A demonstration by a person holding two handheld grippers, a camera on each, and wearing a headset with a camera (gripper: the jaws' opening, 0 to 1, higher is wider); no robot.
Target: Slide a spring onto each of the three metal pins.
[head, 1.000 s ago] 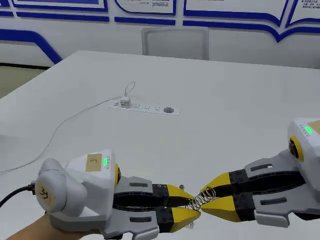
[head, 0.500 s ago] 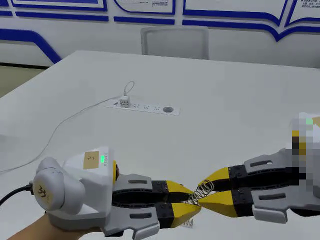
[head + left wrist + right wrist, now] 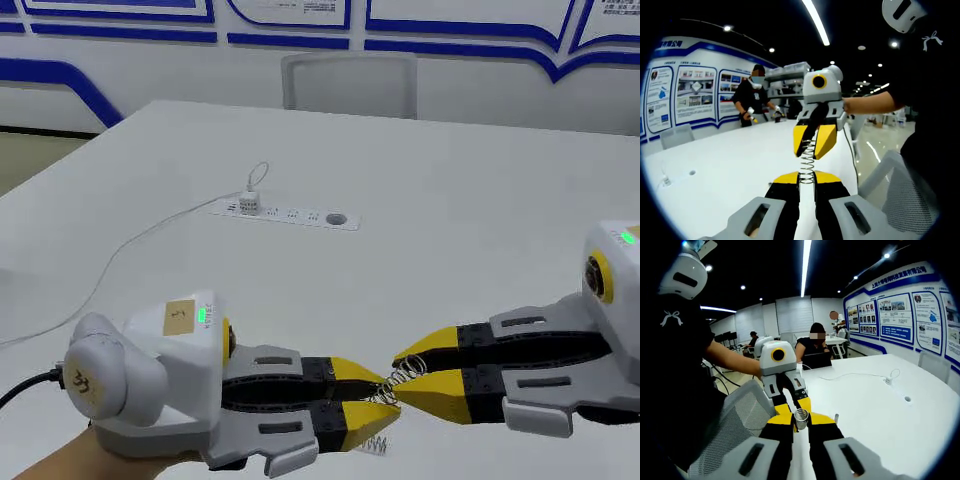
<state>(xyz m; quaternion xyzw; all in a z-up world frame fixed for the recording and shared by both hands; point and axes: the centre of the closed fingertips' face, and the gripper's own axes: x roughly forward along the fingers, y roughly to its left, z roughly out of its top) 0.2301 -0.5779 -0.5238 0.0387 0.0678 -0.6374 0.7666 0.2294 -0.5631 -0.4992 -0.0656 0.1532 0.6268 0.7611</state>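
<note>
The spring (image 3: 407, 373) is bright bare metal wire. The left hand-held gripper (image 3: 386, 395) and right hand-held gripper (image 3: 397, 374) have matt grey plastic shells and smooth yellow tips. The surface (image 3: 450, 230) is smooth, matt white.

The left tongs (image 3: 378, 400) and right tongs (image 3: 404, 370) had yellow tips, grey-white housings, green lamps; a black cable (image 3: 25, 388) trailed lower left.

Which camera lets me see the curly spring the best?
The left gripper view. There the spring shows side-on, every coil, running from the left gripper to the right gripper. The right gripper view looks down its end, so it is a small ring. The head view shows it tiny and slanted.
</note>
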